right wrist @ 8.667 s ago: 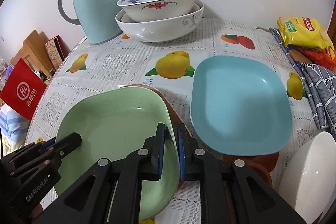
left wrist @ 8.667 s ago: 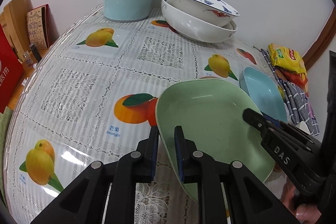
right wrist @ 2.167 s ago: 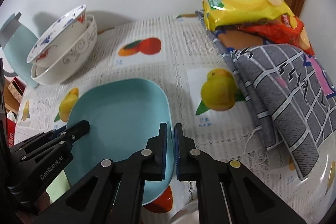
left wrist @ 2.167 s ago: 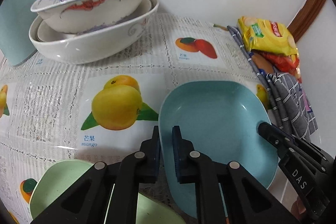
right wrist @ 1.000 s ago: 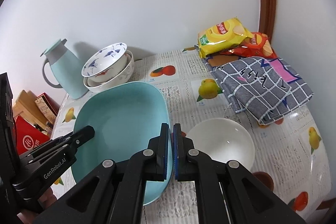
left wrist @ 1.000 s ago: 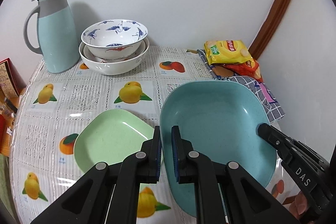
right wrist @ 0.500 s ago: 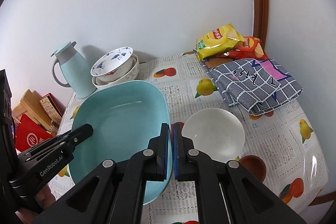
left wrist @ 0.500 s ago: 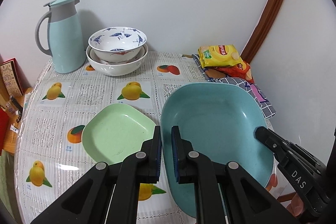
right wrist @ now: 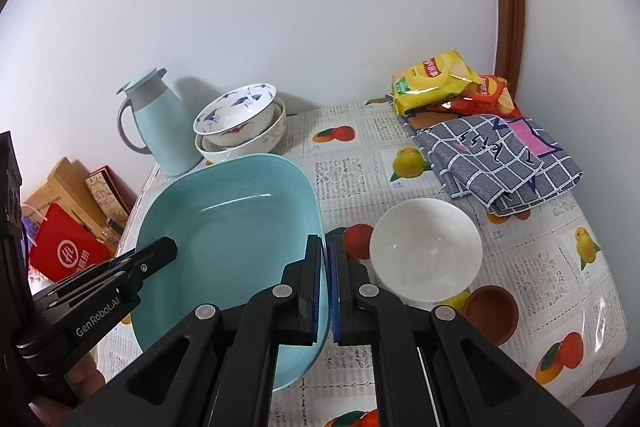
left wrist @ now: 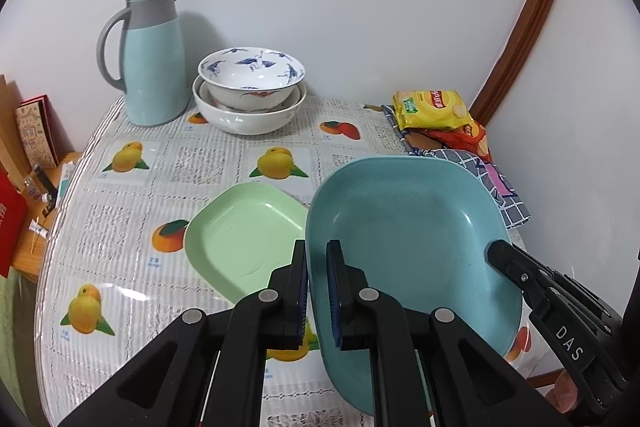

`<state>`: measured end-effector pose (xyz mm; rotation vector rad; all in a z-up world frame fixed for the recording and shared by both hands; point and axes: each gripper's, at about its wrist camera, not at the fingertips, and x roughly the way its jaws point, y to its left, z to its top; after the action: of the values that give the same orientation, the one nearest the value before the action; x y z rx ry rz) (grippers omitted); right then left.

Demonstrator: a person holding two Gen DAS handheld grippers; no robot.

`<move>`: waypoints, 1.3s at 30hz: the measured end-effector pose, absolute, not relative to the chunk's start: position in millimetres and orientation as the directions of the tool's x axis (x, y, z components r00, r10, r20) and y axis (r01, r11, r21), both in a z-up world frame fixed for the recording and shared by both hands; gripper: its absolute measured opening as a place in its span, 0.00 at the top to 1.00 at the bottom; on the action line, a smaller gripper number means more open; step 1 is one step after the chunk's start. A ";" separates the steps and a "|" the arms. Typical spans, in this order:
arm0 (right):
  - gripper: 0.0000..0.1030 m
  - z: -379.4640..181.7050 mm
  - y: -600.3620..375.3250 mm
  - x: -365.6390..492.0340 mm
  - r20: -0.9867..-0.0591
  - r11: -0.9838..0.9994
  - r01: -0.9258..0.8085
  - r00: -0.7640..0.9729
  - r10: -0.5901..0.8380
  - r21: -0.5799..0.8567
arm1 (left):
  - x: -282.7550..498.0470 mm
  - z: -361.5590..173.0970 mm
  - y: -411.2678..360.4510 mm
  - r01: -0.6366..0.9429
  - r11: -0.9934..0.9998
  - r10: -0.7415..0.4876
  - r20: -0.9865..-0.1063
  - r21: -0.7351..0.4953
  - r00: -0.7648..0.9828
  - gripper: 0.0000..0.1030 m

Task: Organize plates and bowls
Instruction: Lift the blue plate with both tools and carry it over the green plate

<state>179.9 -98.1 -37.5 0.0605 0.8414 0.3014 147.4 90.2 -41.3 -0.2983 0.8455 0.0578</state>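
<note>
Blue plate (left wrist: pixel 408 227): being carried above the table, pinched on opposite rims so it is staying level.
Left gripper (left wrist: pixel 317 291): clamping the near-left rim.
Right gripper (right wrist: pixel 327 281): clamping the right rim.
Green plate (left wrist: pixel 244 239): lying just left of the left claw, likely the stacking target.
White bowl (right wrist: pixel 426 249): sitting just right of the right claw.
Nested bowls (left wrist: pixel 250 95): waiting far ahead by the jug (left wrist: pixel 150 55).

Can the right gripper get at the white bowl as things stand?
Probably not yet. The right gripper is shut on the blue plate, shared with the left gripper. The white bowl itself sits open beside it, nothing covering it.
</note>
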 end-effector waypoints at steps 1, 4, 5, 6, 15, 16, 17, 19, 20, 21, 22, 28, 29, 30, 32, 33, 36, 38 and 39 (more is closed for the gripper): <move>0.96 -38.2 -96.9 179.3 -0.726 0.955 -0.241 0.625 0.287 0.170 | 145.9 -42.3 91.7 -0.172 0.956 -0.067 -0.745 -0.238 0.664 0.91; 0.96 -42.0 -90.3 176.2 -0.732 0.954 -0.252 0.617 0.288 0.164 | 142.4 -46.0 97.0 -0.185 0.953 -0.062 -0.749 -0.241 0.659 0.91; 0.96 -42.9 -88.6 176.2 -0.734 0.953 -0.254 0.615 0.289 0.163 | 141.2 -47.9 99.5 -0.191 0.951 -0.059 -0.752 -0.242 0.657 0.91; 0.96 -44.2 -86.6 175.9 -0.736 0.953 -0.257 0.612 0.291 0.162 | 140.3 -48.9 100.8 -0.193 0.951 -0.058 -0.753 -0.242 0.655 0.91; 0.96 -56.4 -69.9 175.0 -0.754 0.948 -0.279 0.586 0.296 0.155 | 136.6 -63.3 116.3 -0.228 0.944 -0.042 -0.771 -0.240 0.636 0.91; 0.96 -58.1 -68.1 175.3 -0.757 0.947 -0.282 0.583 0.296 0.153 | 137.1 -64.7 117.6 -0.231 0.943 -0.042 -0.772 -0.240 0.634 0.91; 0.96 -60.4 -65.8 175.5 -0.760 0.946 -0.286 0.579 0.297 0.152 | 137.3 -66.9 119.4 -0.235 0.942 -0.040 -0.775 -0.239 0.630 0.91; 0.96 -64.6 -62.3 176.5 -0.765 0.945 -0.291 0.571 0.298 0.151 | 137.8 -71.6 123.5 -0.246 0.938 -0.040 -0.781 -0.244 0.623 0.91; 0.96 -66.9 -60.7 176.9 -0.768 0.944 -0.292 0.566 0.299 0.153 | 138.1 -73.6 125.3 -0.250 0.937 -0.040 -0.783 -0.245 0.620 0.91; 0.96 -68.7 -59.1 177.3 -0.771 0.944 -0.294 0.562 0.300 0.153 | 138.6 -75.1 126.7 -0.253 0.936 -0.039 -0.785 -0.245 0.618 0.91; 0.96 -70.2 -57.5 177.6 -0.773 0.943 -0.295 0.559 0.300 0.152 | 139.1 -76.2 128.1 -0.256 0.935 -0.038 -0.787 -0.245 0.616 0.91; 0.96 -75.4 -47.8 182.1 -0.781 0.941 -0.304 0.548 0.301 0.149 | 143.2 -81.0 135.2 -0.269 0.930 -0.039 -0.794 -0.251 0.607 0.91; 0.96 -75.6 -47.4 182.8 -0.781 0.941 -0.305 0.547 0.301 0.150 | 143.5 -80.7 135.6 -0.269 0.930 -0.039 -0.794 -0.252 0.607 0.91; 0.96 -75.5 -46.5 183.9 -0.781 0.941 -0.305 0.546 0.302 0.150 | 143.5 -80.7 136.3 -0.269 0.930 -0.039 -0.793 -0.251 0.608 0.91; 0.96 -75.0 -45.3 184.9 -0.781 0.941 -0.305 0.547 0.302 0.150 | 144.6 -81.1 137.8 -0.271 0.930 -0.036 -0.794 -0.249 0.607 0.91; 0.96 -74.6 -44.4 184.7 -0.779 0.940 -0.306 0.549 0.302 0.149 | 145.0 -81.5 138.4 -0.273 0.929 -0.035 -0.795 -0.249 0.605 0.91; 0.96 -73.2 -42.1 184.2 -0.774 0.939 -0.311 0.555 0.305 0.147 | 146.8 -82.7 139.3 -0.277 0.929 -0.032 -0.798 -0.246 0.602 0.91; 0.96 -73.6 -41.9 185.1 -0.772 0.938 -0.313 0.556 0.308 0.149 | 148.3 -83.2 139.8 -0.284 0.927 -0.027 -0.799 -0.244 0.600 0.91; 0.96 -74.1 -41.6 186.8 -0.772 0.937 -0.314 0.554 0.311 0.152 | 148.8 -82.9 140.6 -0.285 0.927 -0.025 -0.799 -0.243 0.601 0.91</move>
<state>186.8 -41.6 -74.1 -0.0037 0.9114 0.3693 148.8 140.6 -82.9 -0.3671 0.9195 0.1543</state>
